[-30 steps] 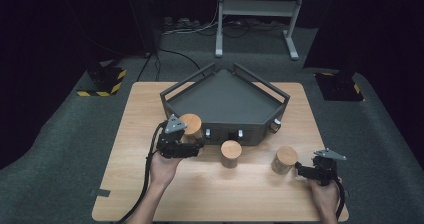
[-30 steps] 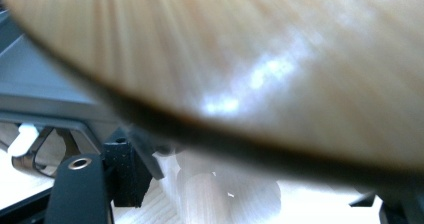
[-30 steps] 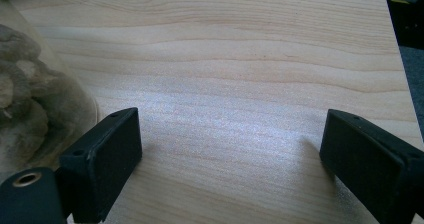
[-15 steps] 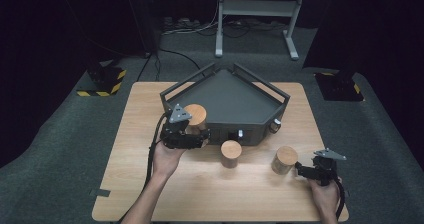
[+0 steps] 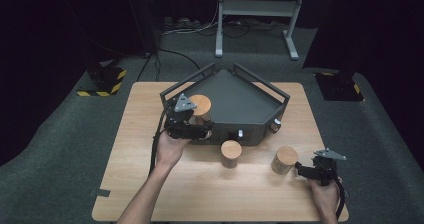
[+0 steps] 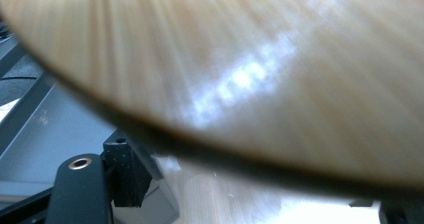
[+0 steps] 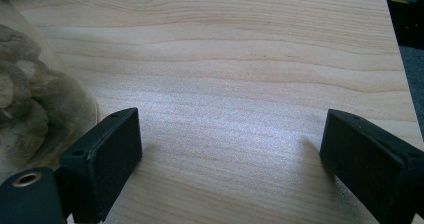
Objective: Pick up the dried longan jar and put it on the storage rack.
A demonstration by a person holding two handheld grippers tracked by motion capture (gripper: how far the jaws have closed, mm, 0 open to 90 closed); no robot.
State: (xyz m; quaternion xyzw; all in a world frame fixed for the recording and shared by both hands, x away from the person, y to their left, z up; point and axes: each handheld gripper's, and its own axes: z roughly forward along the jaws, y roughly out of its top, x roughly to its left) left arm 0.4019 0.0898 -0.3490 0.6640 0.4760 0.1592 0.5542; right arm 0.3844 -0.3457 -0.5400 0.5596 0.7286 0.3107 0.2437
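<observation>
A jar with a wooden lid [image 5: 200, 105] hangs over the left front rim of the dark five-sided tray [image 5: 250, 101], and my left gripper [image 5: 192, 126] is shut on it from the near side. In the left gripper view the blurred lid [image 6: 240, 69] looms close above the jaws of my left gripper [image 6: 260, 201]. A second jar [image 5: 231, 153] stands on the table before the tray. A third jar [image 5: 285, 159] stands to its right. My right gripper [image 5: 304, 171] rests just right of that jar, open, nothing between its jaws. In the right gripper view my right gripper [image 7: 232, 149] has the jar [image 7: 30, 109] at its left.
The wooden table [image 5: 150, 184] has bare room at its front left and along its front edge. The tray has raised rails [image 5: 187, 81] and knobs on its front face [image 5: 240, 133]. On the floor behind are a black-and-yellow block [image 5: 102, 80], cables and a metal stand [image 5: 255, 14].
My left gripper has lifted the jar off the table and carried it up and away from me, over the tray's left front rim. The right gripper has stayed put.
</observation>
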